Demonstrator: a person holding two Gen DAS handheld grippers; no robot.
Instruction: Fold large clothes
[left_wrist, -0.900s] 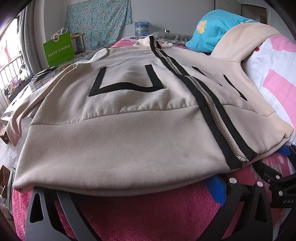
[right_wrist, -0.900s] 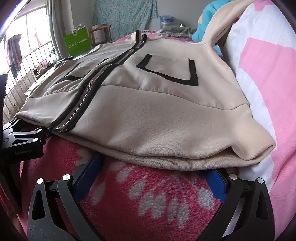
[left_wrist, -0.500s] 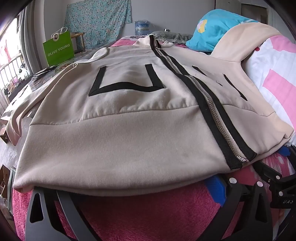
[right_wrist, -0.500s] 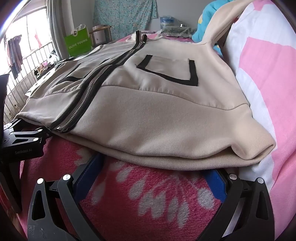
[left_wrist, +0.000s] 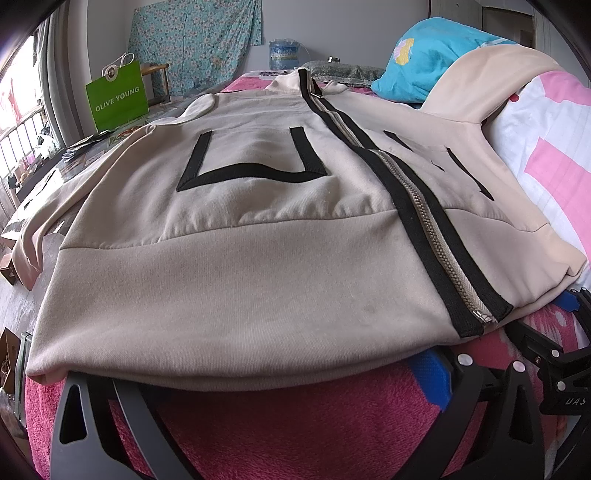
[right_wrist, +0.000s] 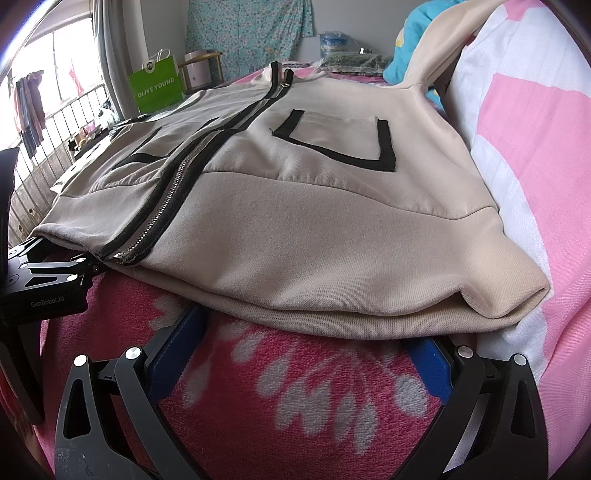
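1. Left wrist view: left gripper (left_wrist: 255, 376) spread wide, gripping nothing, its tips tucked under the hem of the beige zip jacket (left_wrist: 236, 280).
2. Lay flat on a pink fleece blanket (left_wrist: 295, 424), zipper (left_wrist: 436, 243) right of centre.
3. Right wrist view: right gripper (right_wrist: 306, 354) likewise wide open and empty, fingers (right_wrist: 436, 365) reaching just under the jacket's (right_wrist: 332, 229) near hem.

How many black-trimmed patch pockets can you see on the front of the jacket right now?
2. One pocket sits on the panel left of the zipper in the left wrist view; the other pocket sits on the panel right of it. No others show; the back is hidden.
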